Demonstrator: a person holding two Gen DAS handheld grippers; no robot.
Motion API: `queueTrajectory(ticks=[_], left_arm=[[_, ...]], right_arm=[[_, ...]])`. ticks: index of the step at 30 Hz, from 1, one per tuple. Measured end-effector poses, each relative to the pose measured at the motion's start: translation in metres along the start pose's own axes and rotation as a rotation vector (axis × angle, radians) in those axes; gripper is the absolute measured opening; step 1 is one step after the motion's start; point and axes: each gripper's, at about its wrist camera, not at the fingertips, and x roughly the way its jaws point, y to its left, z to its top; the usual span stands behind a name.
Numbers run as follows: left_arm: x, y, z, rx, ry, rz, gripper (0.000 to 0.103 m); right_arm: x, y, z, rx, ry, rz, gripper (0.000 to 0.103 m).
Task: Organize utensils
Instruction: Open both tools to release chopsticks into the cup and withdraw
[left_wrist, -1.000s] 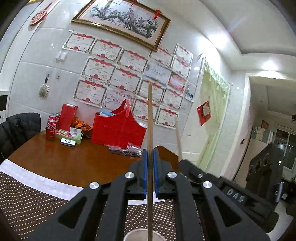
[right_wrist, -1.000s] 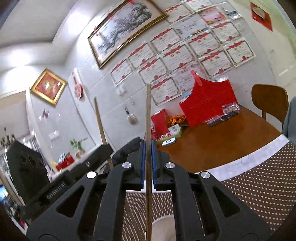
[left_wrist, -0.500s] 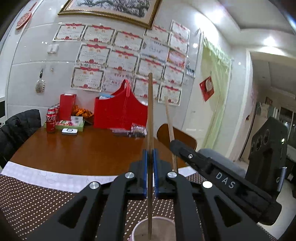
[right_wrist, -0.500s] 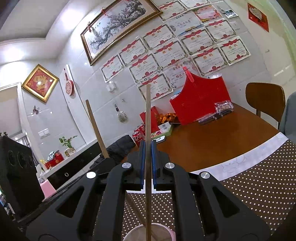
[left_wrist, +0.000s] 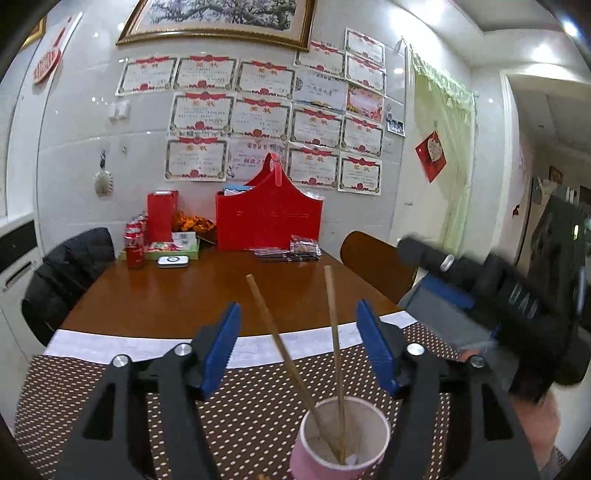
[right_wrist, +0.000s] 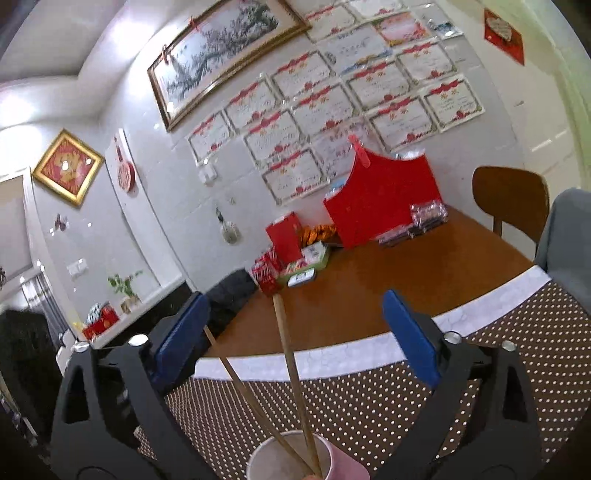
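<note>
Both chopsticks (left_wrist: 334, 354) stand in the pink cup (left_wrist: 340, 439) — tips crossed. The left gripper (left_wrist: 297, 349) and right gripper (right_wrist: 295, 339) have just opened their jaws wide — nothing is gripped.

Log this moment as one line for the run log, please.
left tool: just opened, nothing gripped | right tool: just opened, nothing gripped | two chopsticks: leaning in pink cup | cup: on dotted mat

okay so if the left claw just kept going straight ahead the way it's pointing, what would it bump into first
Most likely the two chopsticks standing loose in the pink cup, which rise between its open blue pads. The left claw has just been opening and grips neither. Past them lies bare wooden table, though depth is hard to judge.
</note>
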Motion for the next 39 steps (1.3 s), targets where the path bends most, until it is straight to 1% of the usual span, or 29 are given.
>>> queueTrajectory(ticks=[5, 8, 10, 12, 14, 18, 22, 23, 27, 29, 30, 31, 32, 34, 35, 37, 39], left_arm=[[-0.030, 0.008, -0.003, 0.001, -0.014, 0.044, 0.074], [-0.046, 0.011, -0.006, 0.032, 0.003, 0.097, 0.076], [-0.056, 0.012, -0.013, 0.076, 0.019, 0.140, 0.077], [-0.066, 0.015, -0.021, 0.094, 0.032, 0.166, 0.077], [-0.074, 0.018, -0.028, 0.096, 0.043, 0.172, 0.077], [-0.089, 0.025, -0.050, 0.092, 0.090, 0.173, 0.077], [-0.093, 0.029, -0.074, 0.100, 0.158, 0.185, 0.077], [-0.093, 0.032, -0.083, 0.094, 0.190, 0.185, 0.077], [-0.088, 0.037, -0.114, 0.079, 0.304, 0.198, 0.077], [-0.084, 0.039, -0.130, 0.077, 0.357, 0.201, 0.077], [-0.083, 0.039, -0.135, 0.076, 0.371, 0.198, 0.077], [-0.081, 0.040, -0.141, 0.077, 0.393, 0.199, 0.077], [-0.079, 0.040, -0.148, 0.084, 0.432, 0.212, 0.077], [-0.076, 0.041, -0.154, 0.088, 0.465, 0.190, 0.077], [-0.074, 0.043, -0.156, 0.081, 0.487, 0.186, 0.077], [-0.071, 0.045, -0.159, 0.081, 0.512, 0.196, 0.077], [-0.070, 0.043, -0.163, 0.084, 0.536, 0.167, 0.077]], right_arm=[[-0.017, 0.017, 0.012, -0.019, -0.006, -0.024, 0.097], [-0.026, 0.031, 0.014, -0.049, 0.004, -0.039, 0.097], [-0.033, 0.041, 0.011, -0.076, 0.021, -0.060, 0.097], [-0.038, 0.051, 0.008, -0.111, 0.068, -0.100, 0.097], [-0.047, 0.058, 0.002, -0.134, 0.100, -0.127, 0.097], [-0.063, 0.071, -0.025, -0.213, 0.198, -0.156, 0.097], [-0.070, 0.071, -0.065, -0.267, 0.312, -0.152, 0.097], [-0.072, 0.069, -0.073, -0.270, 0.330, -0.146, 0.097], [-0.070, 0.052, -0.107, -0.226, 0.375, -0.092, 0.097], [-0.063, 0.043, -0.121, -0.196, 0.432, -0.102, 0.097], [-0.060, 0.041, -0.126, -0.197, 0.465, -0.093, 0.097], [-0.059, 0.040, -0.129, -0.203, 0.476, -0.072, 0.097], [-0.059, 0.038, -0.130, -0.206, 0.477, -0.079, 0.097], [-0.059, 0.035, -0.132, -0.214, 0.493, -0.100, 0.097], [-0.059, 0.033, -0.132, -0.210, 0.496, -0.095, 0.097], [-0.059, 0.029, -0.134, -0.199, 0.515, -0.093, 0.097], [-0.058, 0.026, -0.136, -0.198, 0.533, -0.096, 0.097]])
